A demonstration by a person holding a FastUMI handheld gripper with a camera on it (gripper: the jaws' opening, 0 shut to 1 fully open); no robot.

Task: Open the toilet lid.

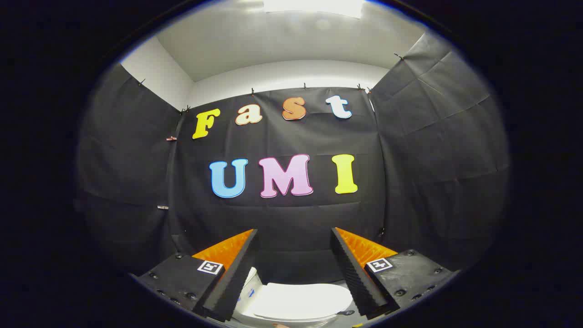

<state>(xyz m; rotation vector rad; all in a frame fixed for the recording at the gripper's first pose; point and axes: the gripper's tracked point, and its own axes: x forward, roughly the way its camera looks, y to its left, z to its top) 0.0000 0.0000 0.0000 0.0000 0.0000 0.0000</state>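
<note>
Gripper view. Fingers [237,273] sit nearest the lens, spread wide apart with nothing held between them; the gripper [295,237] points level toward the booth wall [282,218], its tips touching nothing. Each finger base carries a small square marker tag [210,267].

Toilet [296,303] sits low, below and between the fingers, well under their tips. Toilet lid [303,298] is white, down and lying flat on the seat (closed, untouched). Its front edge curves toward the camera; its right end runs behind the right finger. A white part of the toilet's body shows just beside the left finger's inner edge, with small blue marks on it too blurred to make out.

Beyond the fingers the wall cloth hangs on three sides, pinned along its top edge with small clips [304,85]. Above the cloth: white wall, white ceiling, one bright ceiling light [314,7].
</note>
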